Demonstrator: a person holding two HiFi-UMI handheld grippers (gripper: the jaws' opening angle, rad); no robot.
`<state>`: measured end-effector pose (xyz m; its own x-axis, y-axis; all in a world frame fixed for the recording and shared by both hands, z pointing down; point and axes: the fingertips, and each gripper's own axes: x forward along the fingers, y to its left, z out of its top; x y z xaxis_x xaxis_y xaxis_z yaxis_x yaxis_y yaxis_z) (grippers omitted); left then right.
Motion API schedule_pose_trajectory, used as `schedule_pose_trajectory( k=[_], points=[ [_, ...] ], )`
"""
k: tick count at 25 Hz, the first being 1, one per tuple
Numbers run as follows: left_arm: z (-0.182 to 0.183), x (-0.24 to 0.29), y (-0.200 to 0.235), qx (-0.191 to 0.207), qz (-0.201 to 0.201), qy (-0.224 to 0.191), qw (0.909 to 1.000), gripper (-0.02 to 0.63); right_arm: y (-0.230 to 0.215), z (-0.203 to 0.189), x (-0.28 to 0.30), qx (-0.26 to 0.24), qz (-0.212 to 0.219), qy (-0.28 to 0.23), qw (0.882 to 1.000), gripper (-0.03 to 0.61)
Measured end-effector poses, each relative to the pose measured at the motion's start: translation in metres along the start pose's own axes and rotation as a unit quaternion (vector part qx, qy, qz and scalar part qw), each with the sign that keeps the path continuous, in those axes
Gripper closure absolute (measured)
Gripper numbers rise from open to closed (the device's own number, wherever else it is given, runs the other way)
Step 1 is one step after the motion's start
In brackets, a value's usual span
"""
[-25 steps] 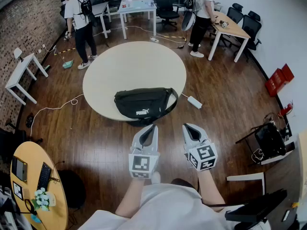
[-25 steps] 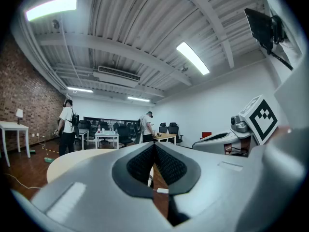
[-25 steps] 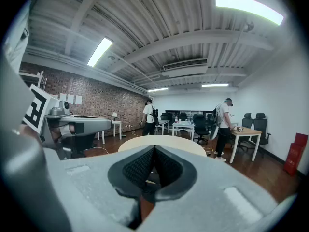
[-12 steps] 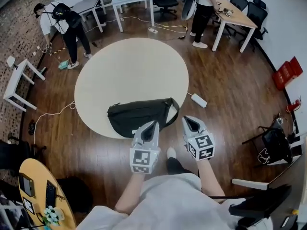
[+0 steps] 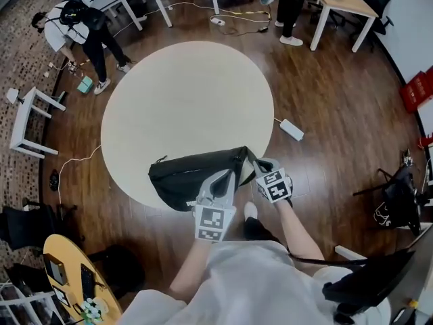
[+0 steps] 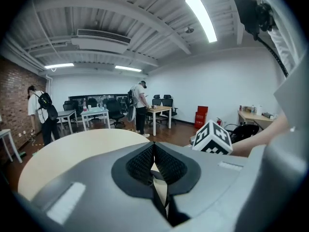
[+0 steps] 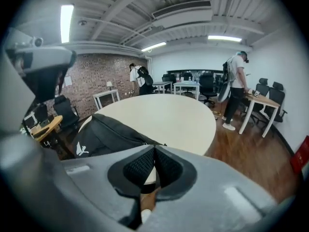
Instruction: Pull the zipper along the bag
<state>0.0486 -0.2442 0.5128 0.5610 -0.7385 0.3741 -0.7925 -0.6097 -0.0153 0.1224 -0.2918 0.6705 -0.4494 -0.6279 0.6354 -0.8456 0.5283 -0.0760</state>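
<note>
round table point(image 5: 184, 93) — bag point(image 5: 188, 179) lengthwise, left-right

Black bag point(image 5: 179, 178) lay at round table point(image 5: 189, 93) edge, just ahead of left gripper point(image 5: 225, 177) jaws, left of right gripper point(image 5: 262, 166) jaws.

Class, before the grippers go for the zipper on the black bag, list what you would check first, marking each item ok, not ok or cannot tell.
1. The black waist bag lies on the round table, at its near edge: ok.
2. The left gripper is open for a grasp: not ok, jaws together, empty.
3. The right gripper is open: not ok, jaws together, empty.
4. The zipper pull is located: cannot tell.
5. Both grippers are close to the bag: ok.
</note>
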Motion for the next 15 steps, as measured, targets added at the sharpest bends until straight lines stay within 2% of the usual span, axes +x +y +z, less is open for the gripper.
schedule_pose_trajectory(
  k=[4,8,12,15],
  points=[
    [-0.031,0.032,0.004,0.017,-0.024,0.058,0.9979,0.572,-0.001,-0.015,0.061,-0.044,0.026,0.04,0.998,0.586],
    [-0.061,0.063,0.006,0.043,-0.055,0.13,0.989,0.482,-0.01,-0.047,0.102,-0.075,0.037,0.095,0.992,0.587],
    [-0.09,0.098,0.01,0.086,-0.089,0.206,0.9706,0.366,-0.018,-0.049,0.11,-0.053,0.062,0.097,0.992,0.586],
    [-0.117,0.133,0.009,0.143,-0.11,0.264,0.9476,0.354,-0.019,-0.048,0.109,-0.033,0.089,0.094,0.991,0.586]
  ],
)
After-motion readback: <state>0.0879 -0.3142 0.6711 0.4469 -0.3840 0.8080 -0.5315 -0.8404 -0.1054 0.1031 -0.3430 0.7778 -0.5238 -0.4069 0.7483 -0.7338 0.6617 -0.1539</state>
